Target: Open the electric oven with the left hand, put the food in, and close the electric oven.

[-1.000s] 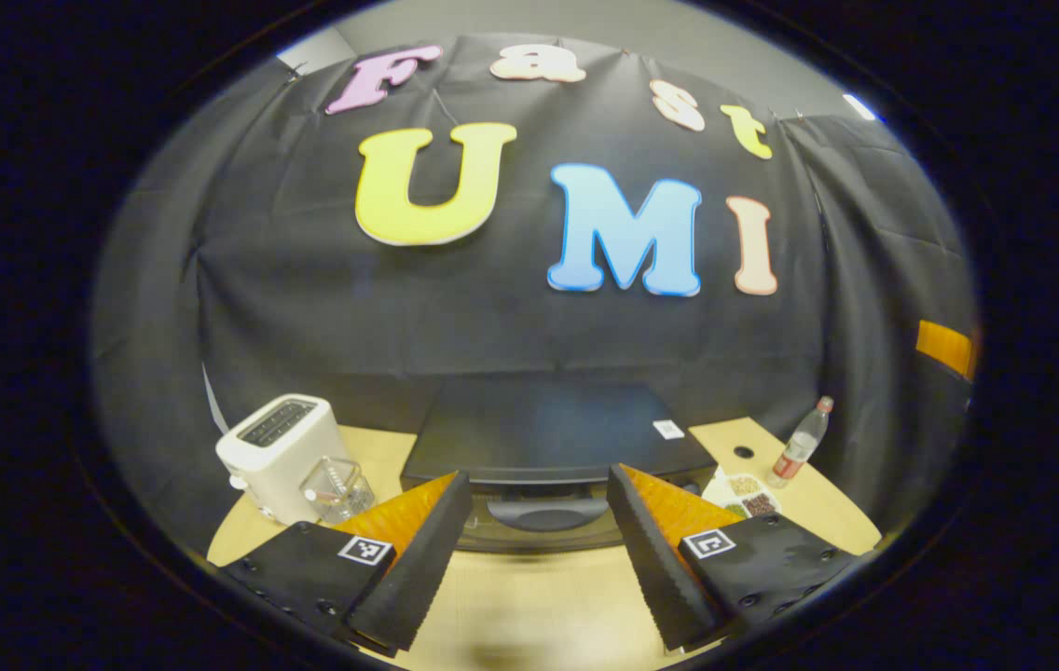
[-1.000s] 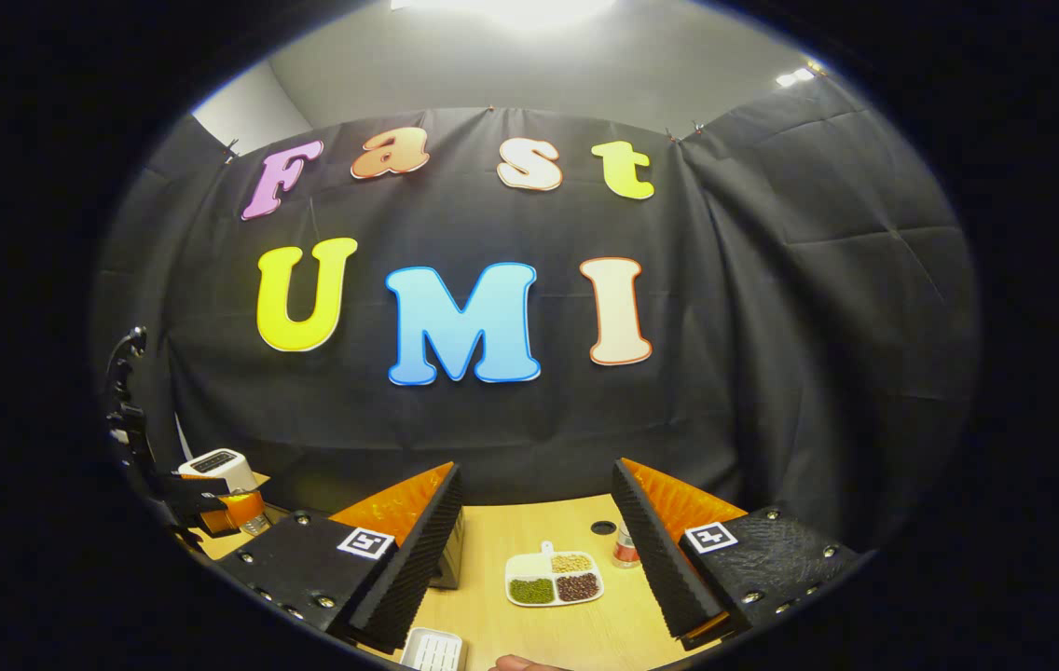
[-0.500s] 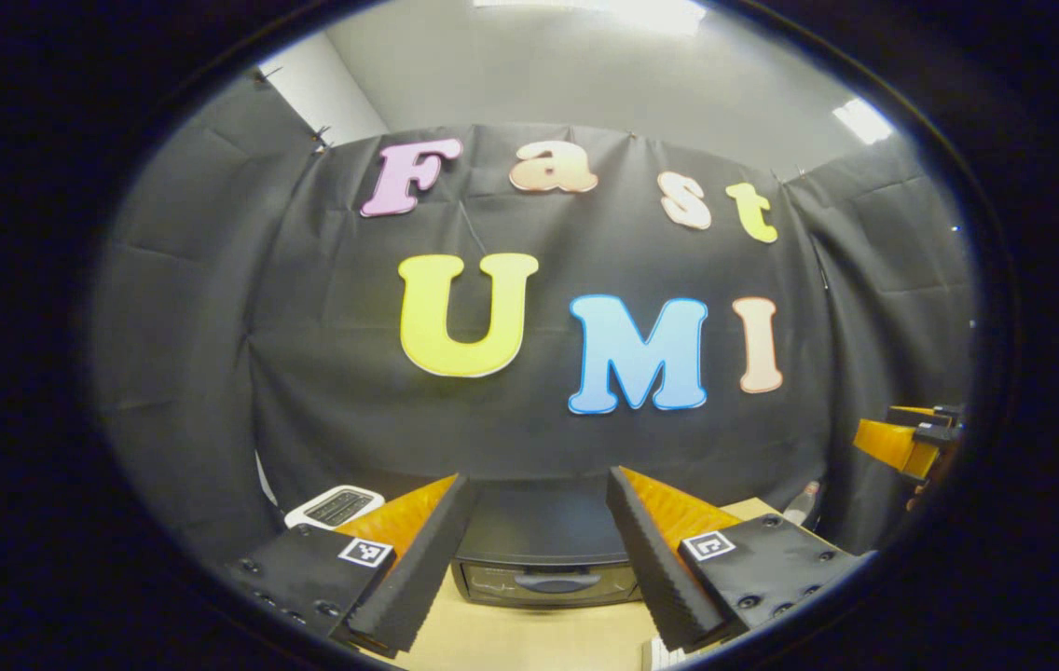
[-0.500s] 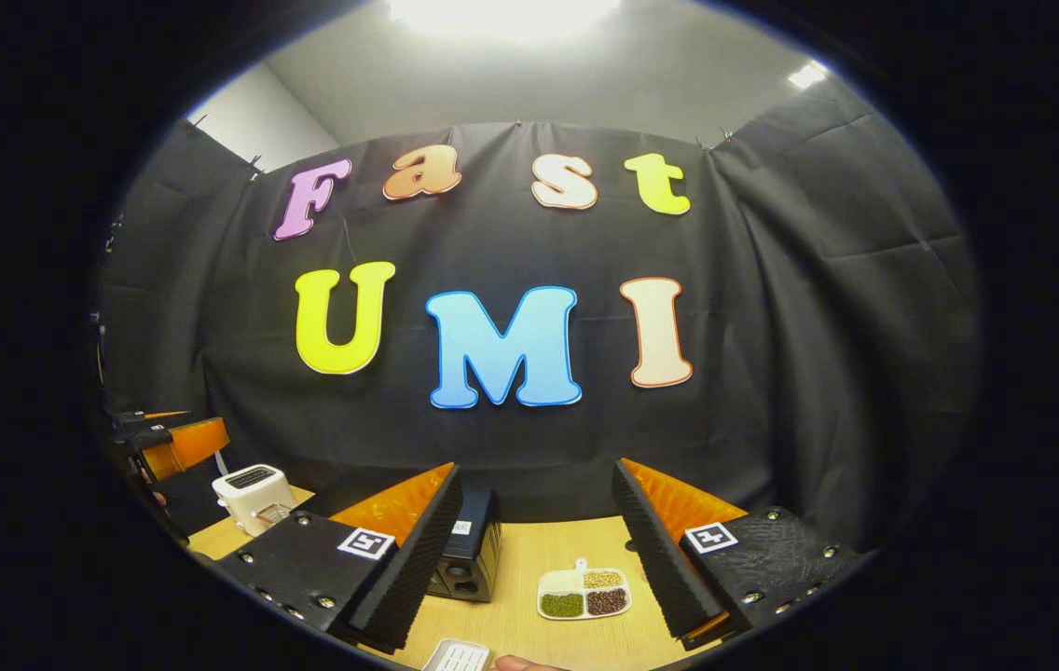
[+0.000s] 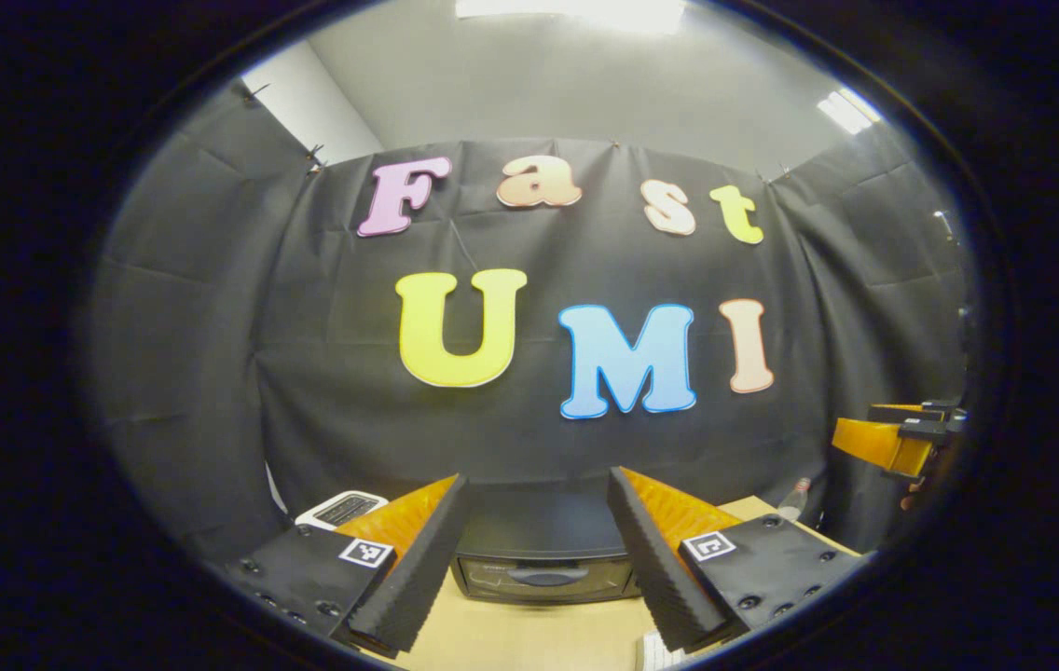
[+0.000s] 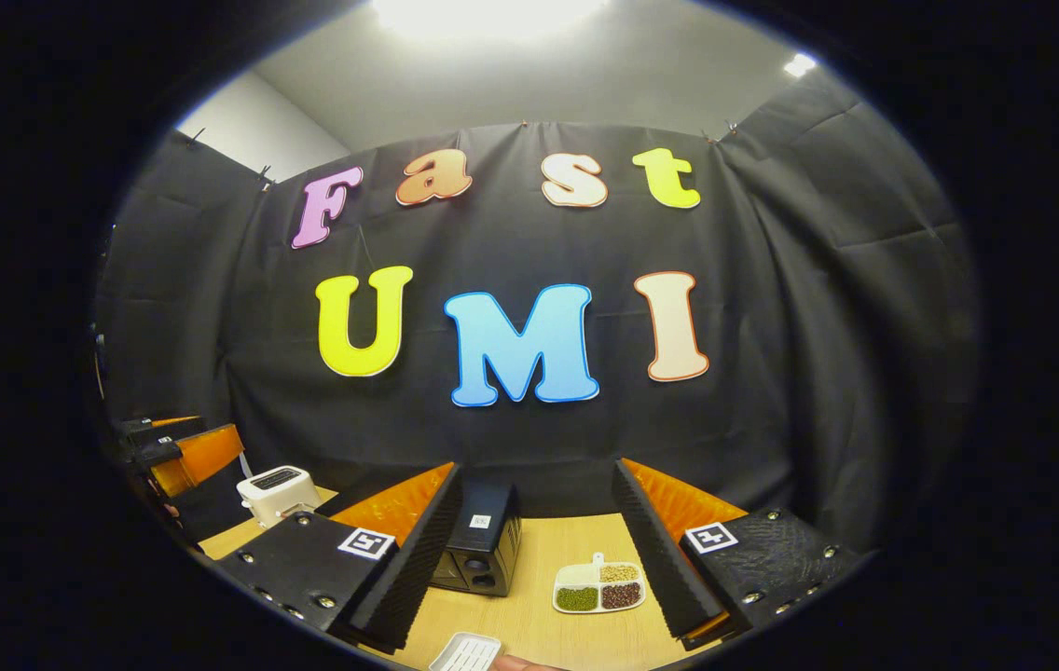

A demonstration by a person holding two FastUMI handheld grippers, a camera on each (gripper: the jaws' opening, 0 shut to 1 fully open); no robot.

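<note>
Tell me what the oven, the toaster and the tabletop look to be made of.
The black boxy electric oven: dark matte casing, probably painted metal, with a glossier, seemingly glass door. The white slotted toaster: smooth, likely plastic shell. The pale tan table: faint grain suggests wood or laminate.

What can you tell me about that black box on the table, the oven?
The electric oven is a dark, boxy countertop unit standing upright on the light wooden table, its back near the black cloth wall. Its front has a glass door with a curved handle, shut. A small white sticker sits on its top. Nothing touches it; the open left hand-held gripper faces it.
</note>
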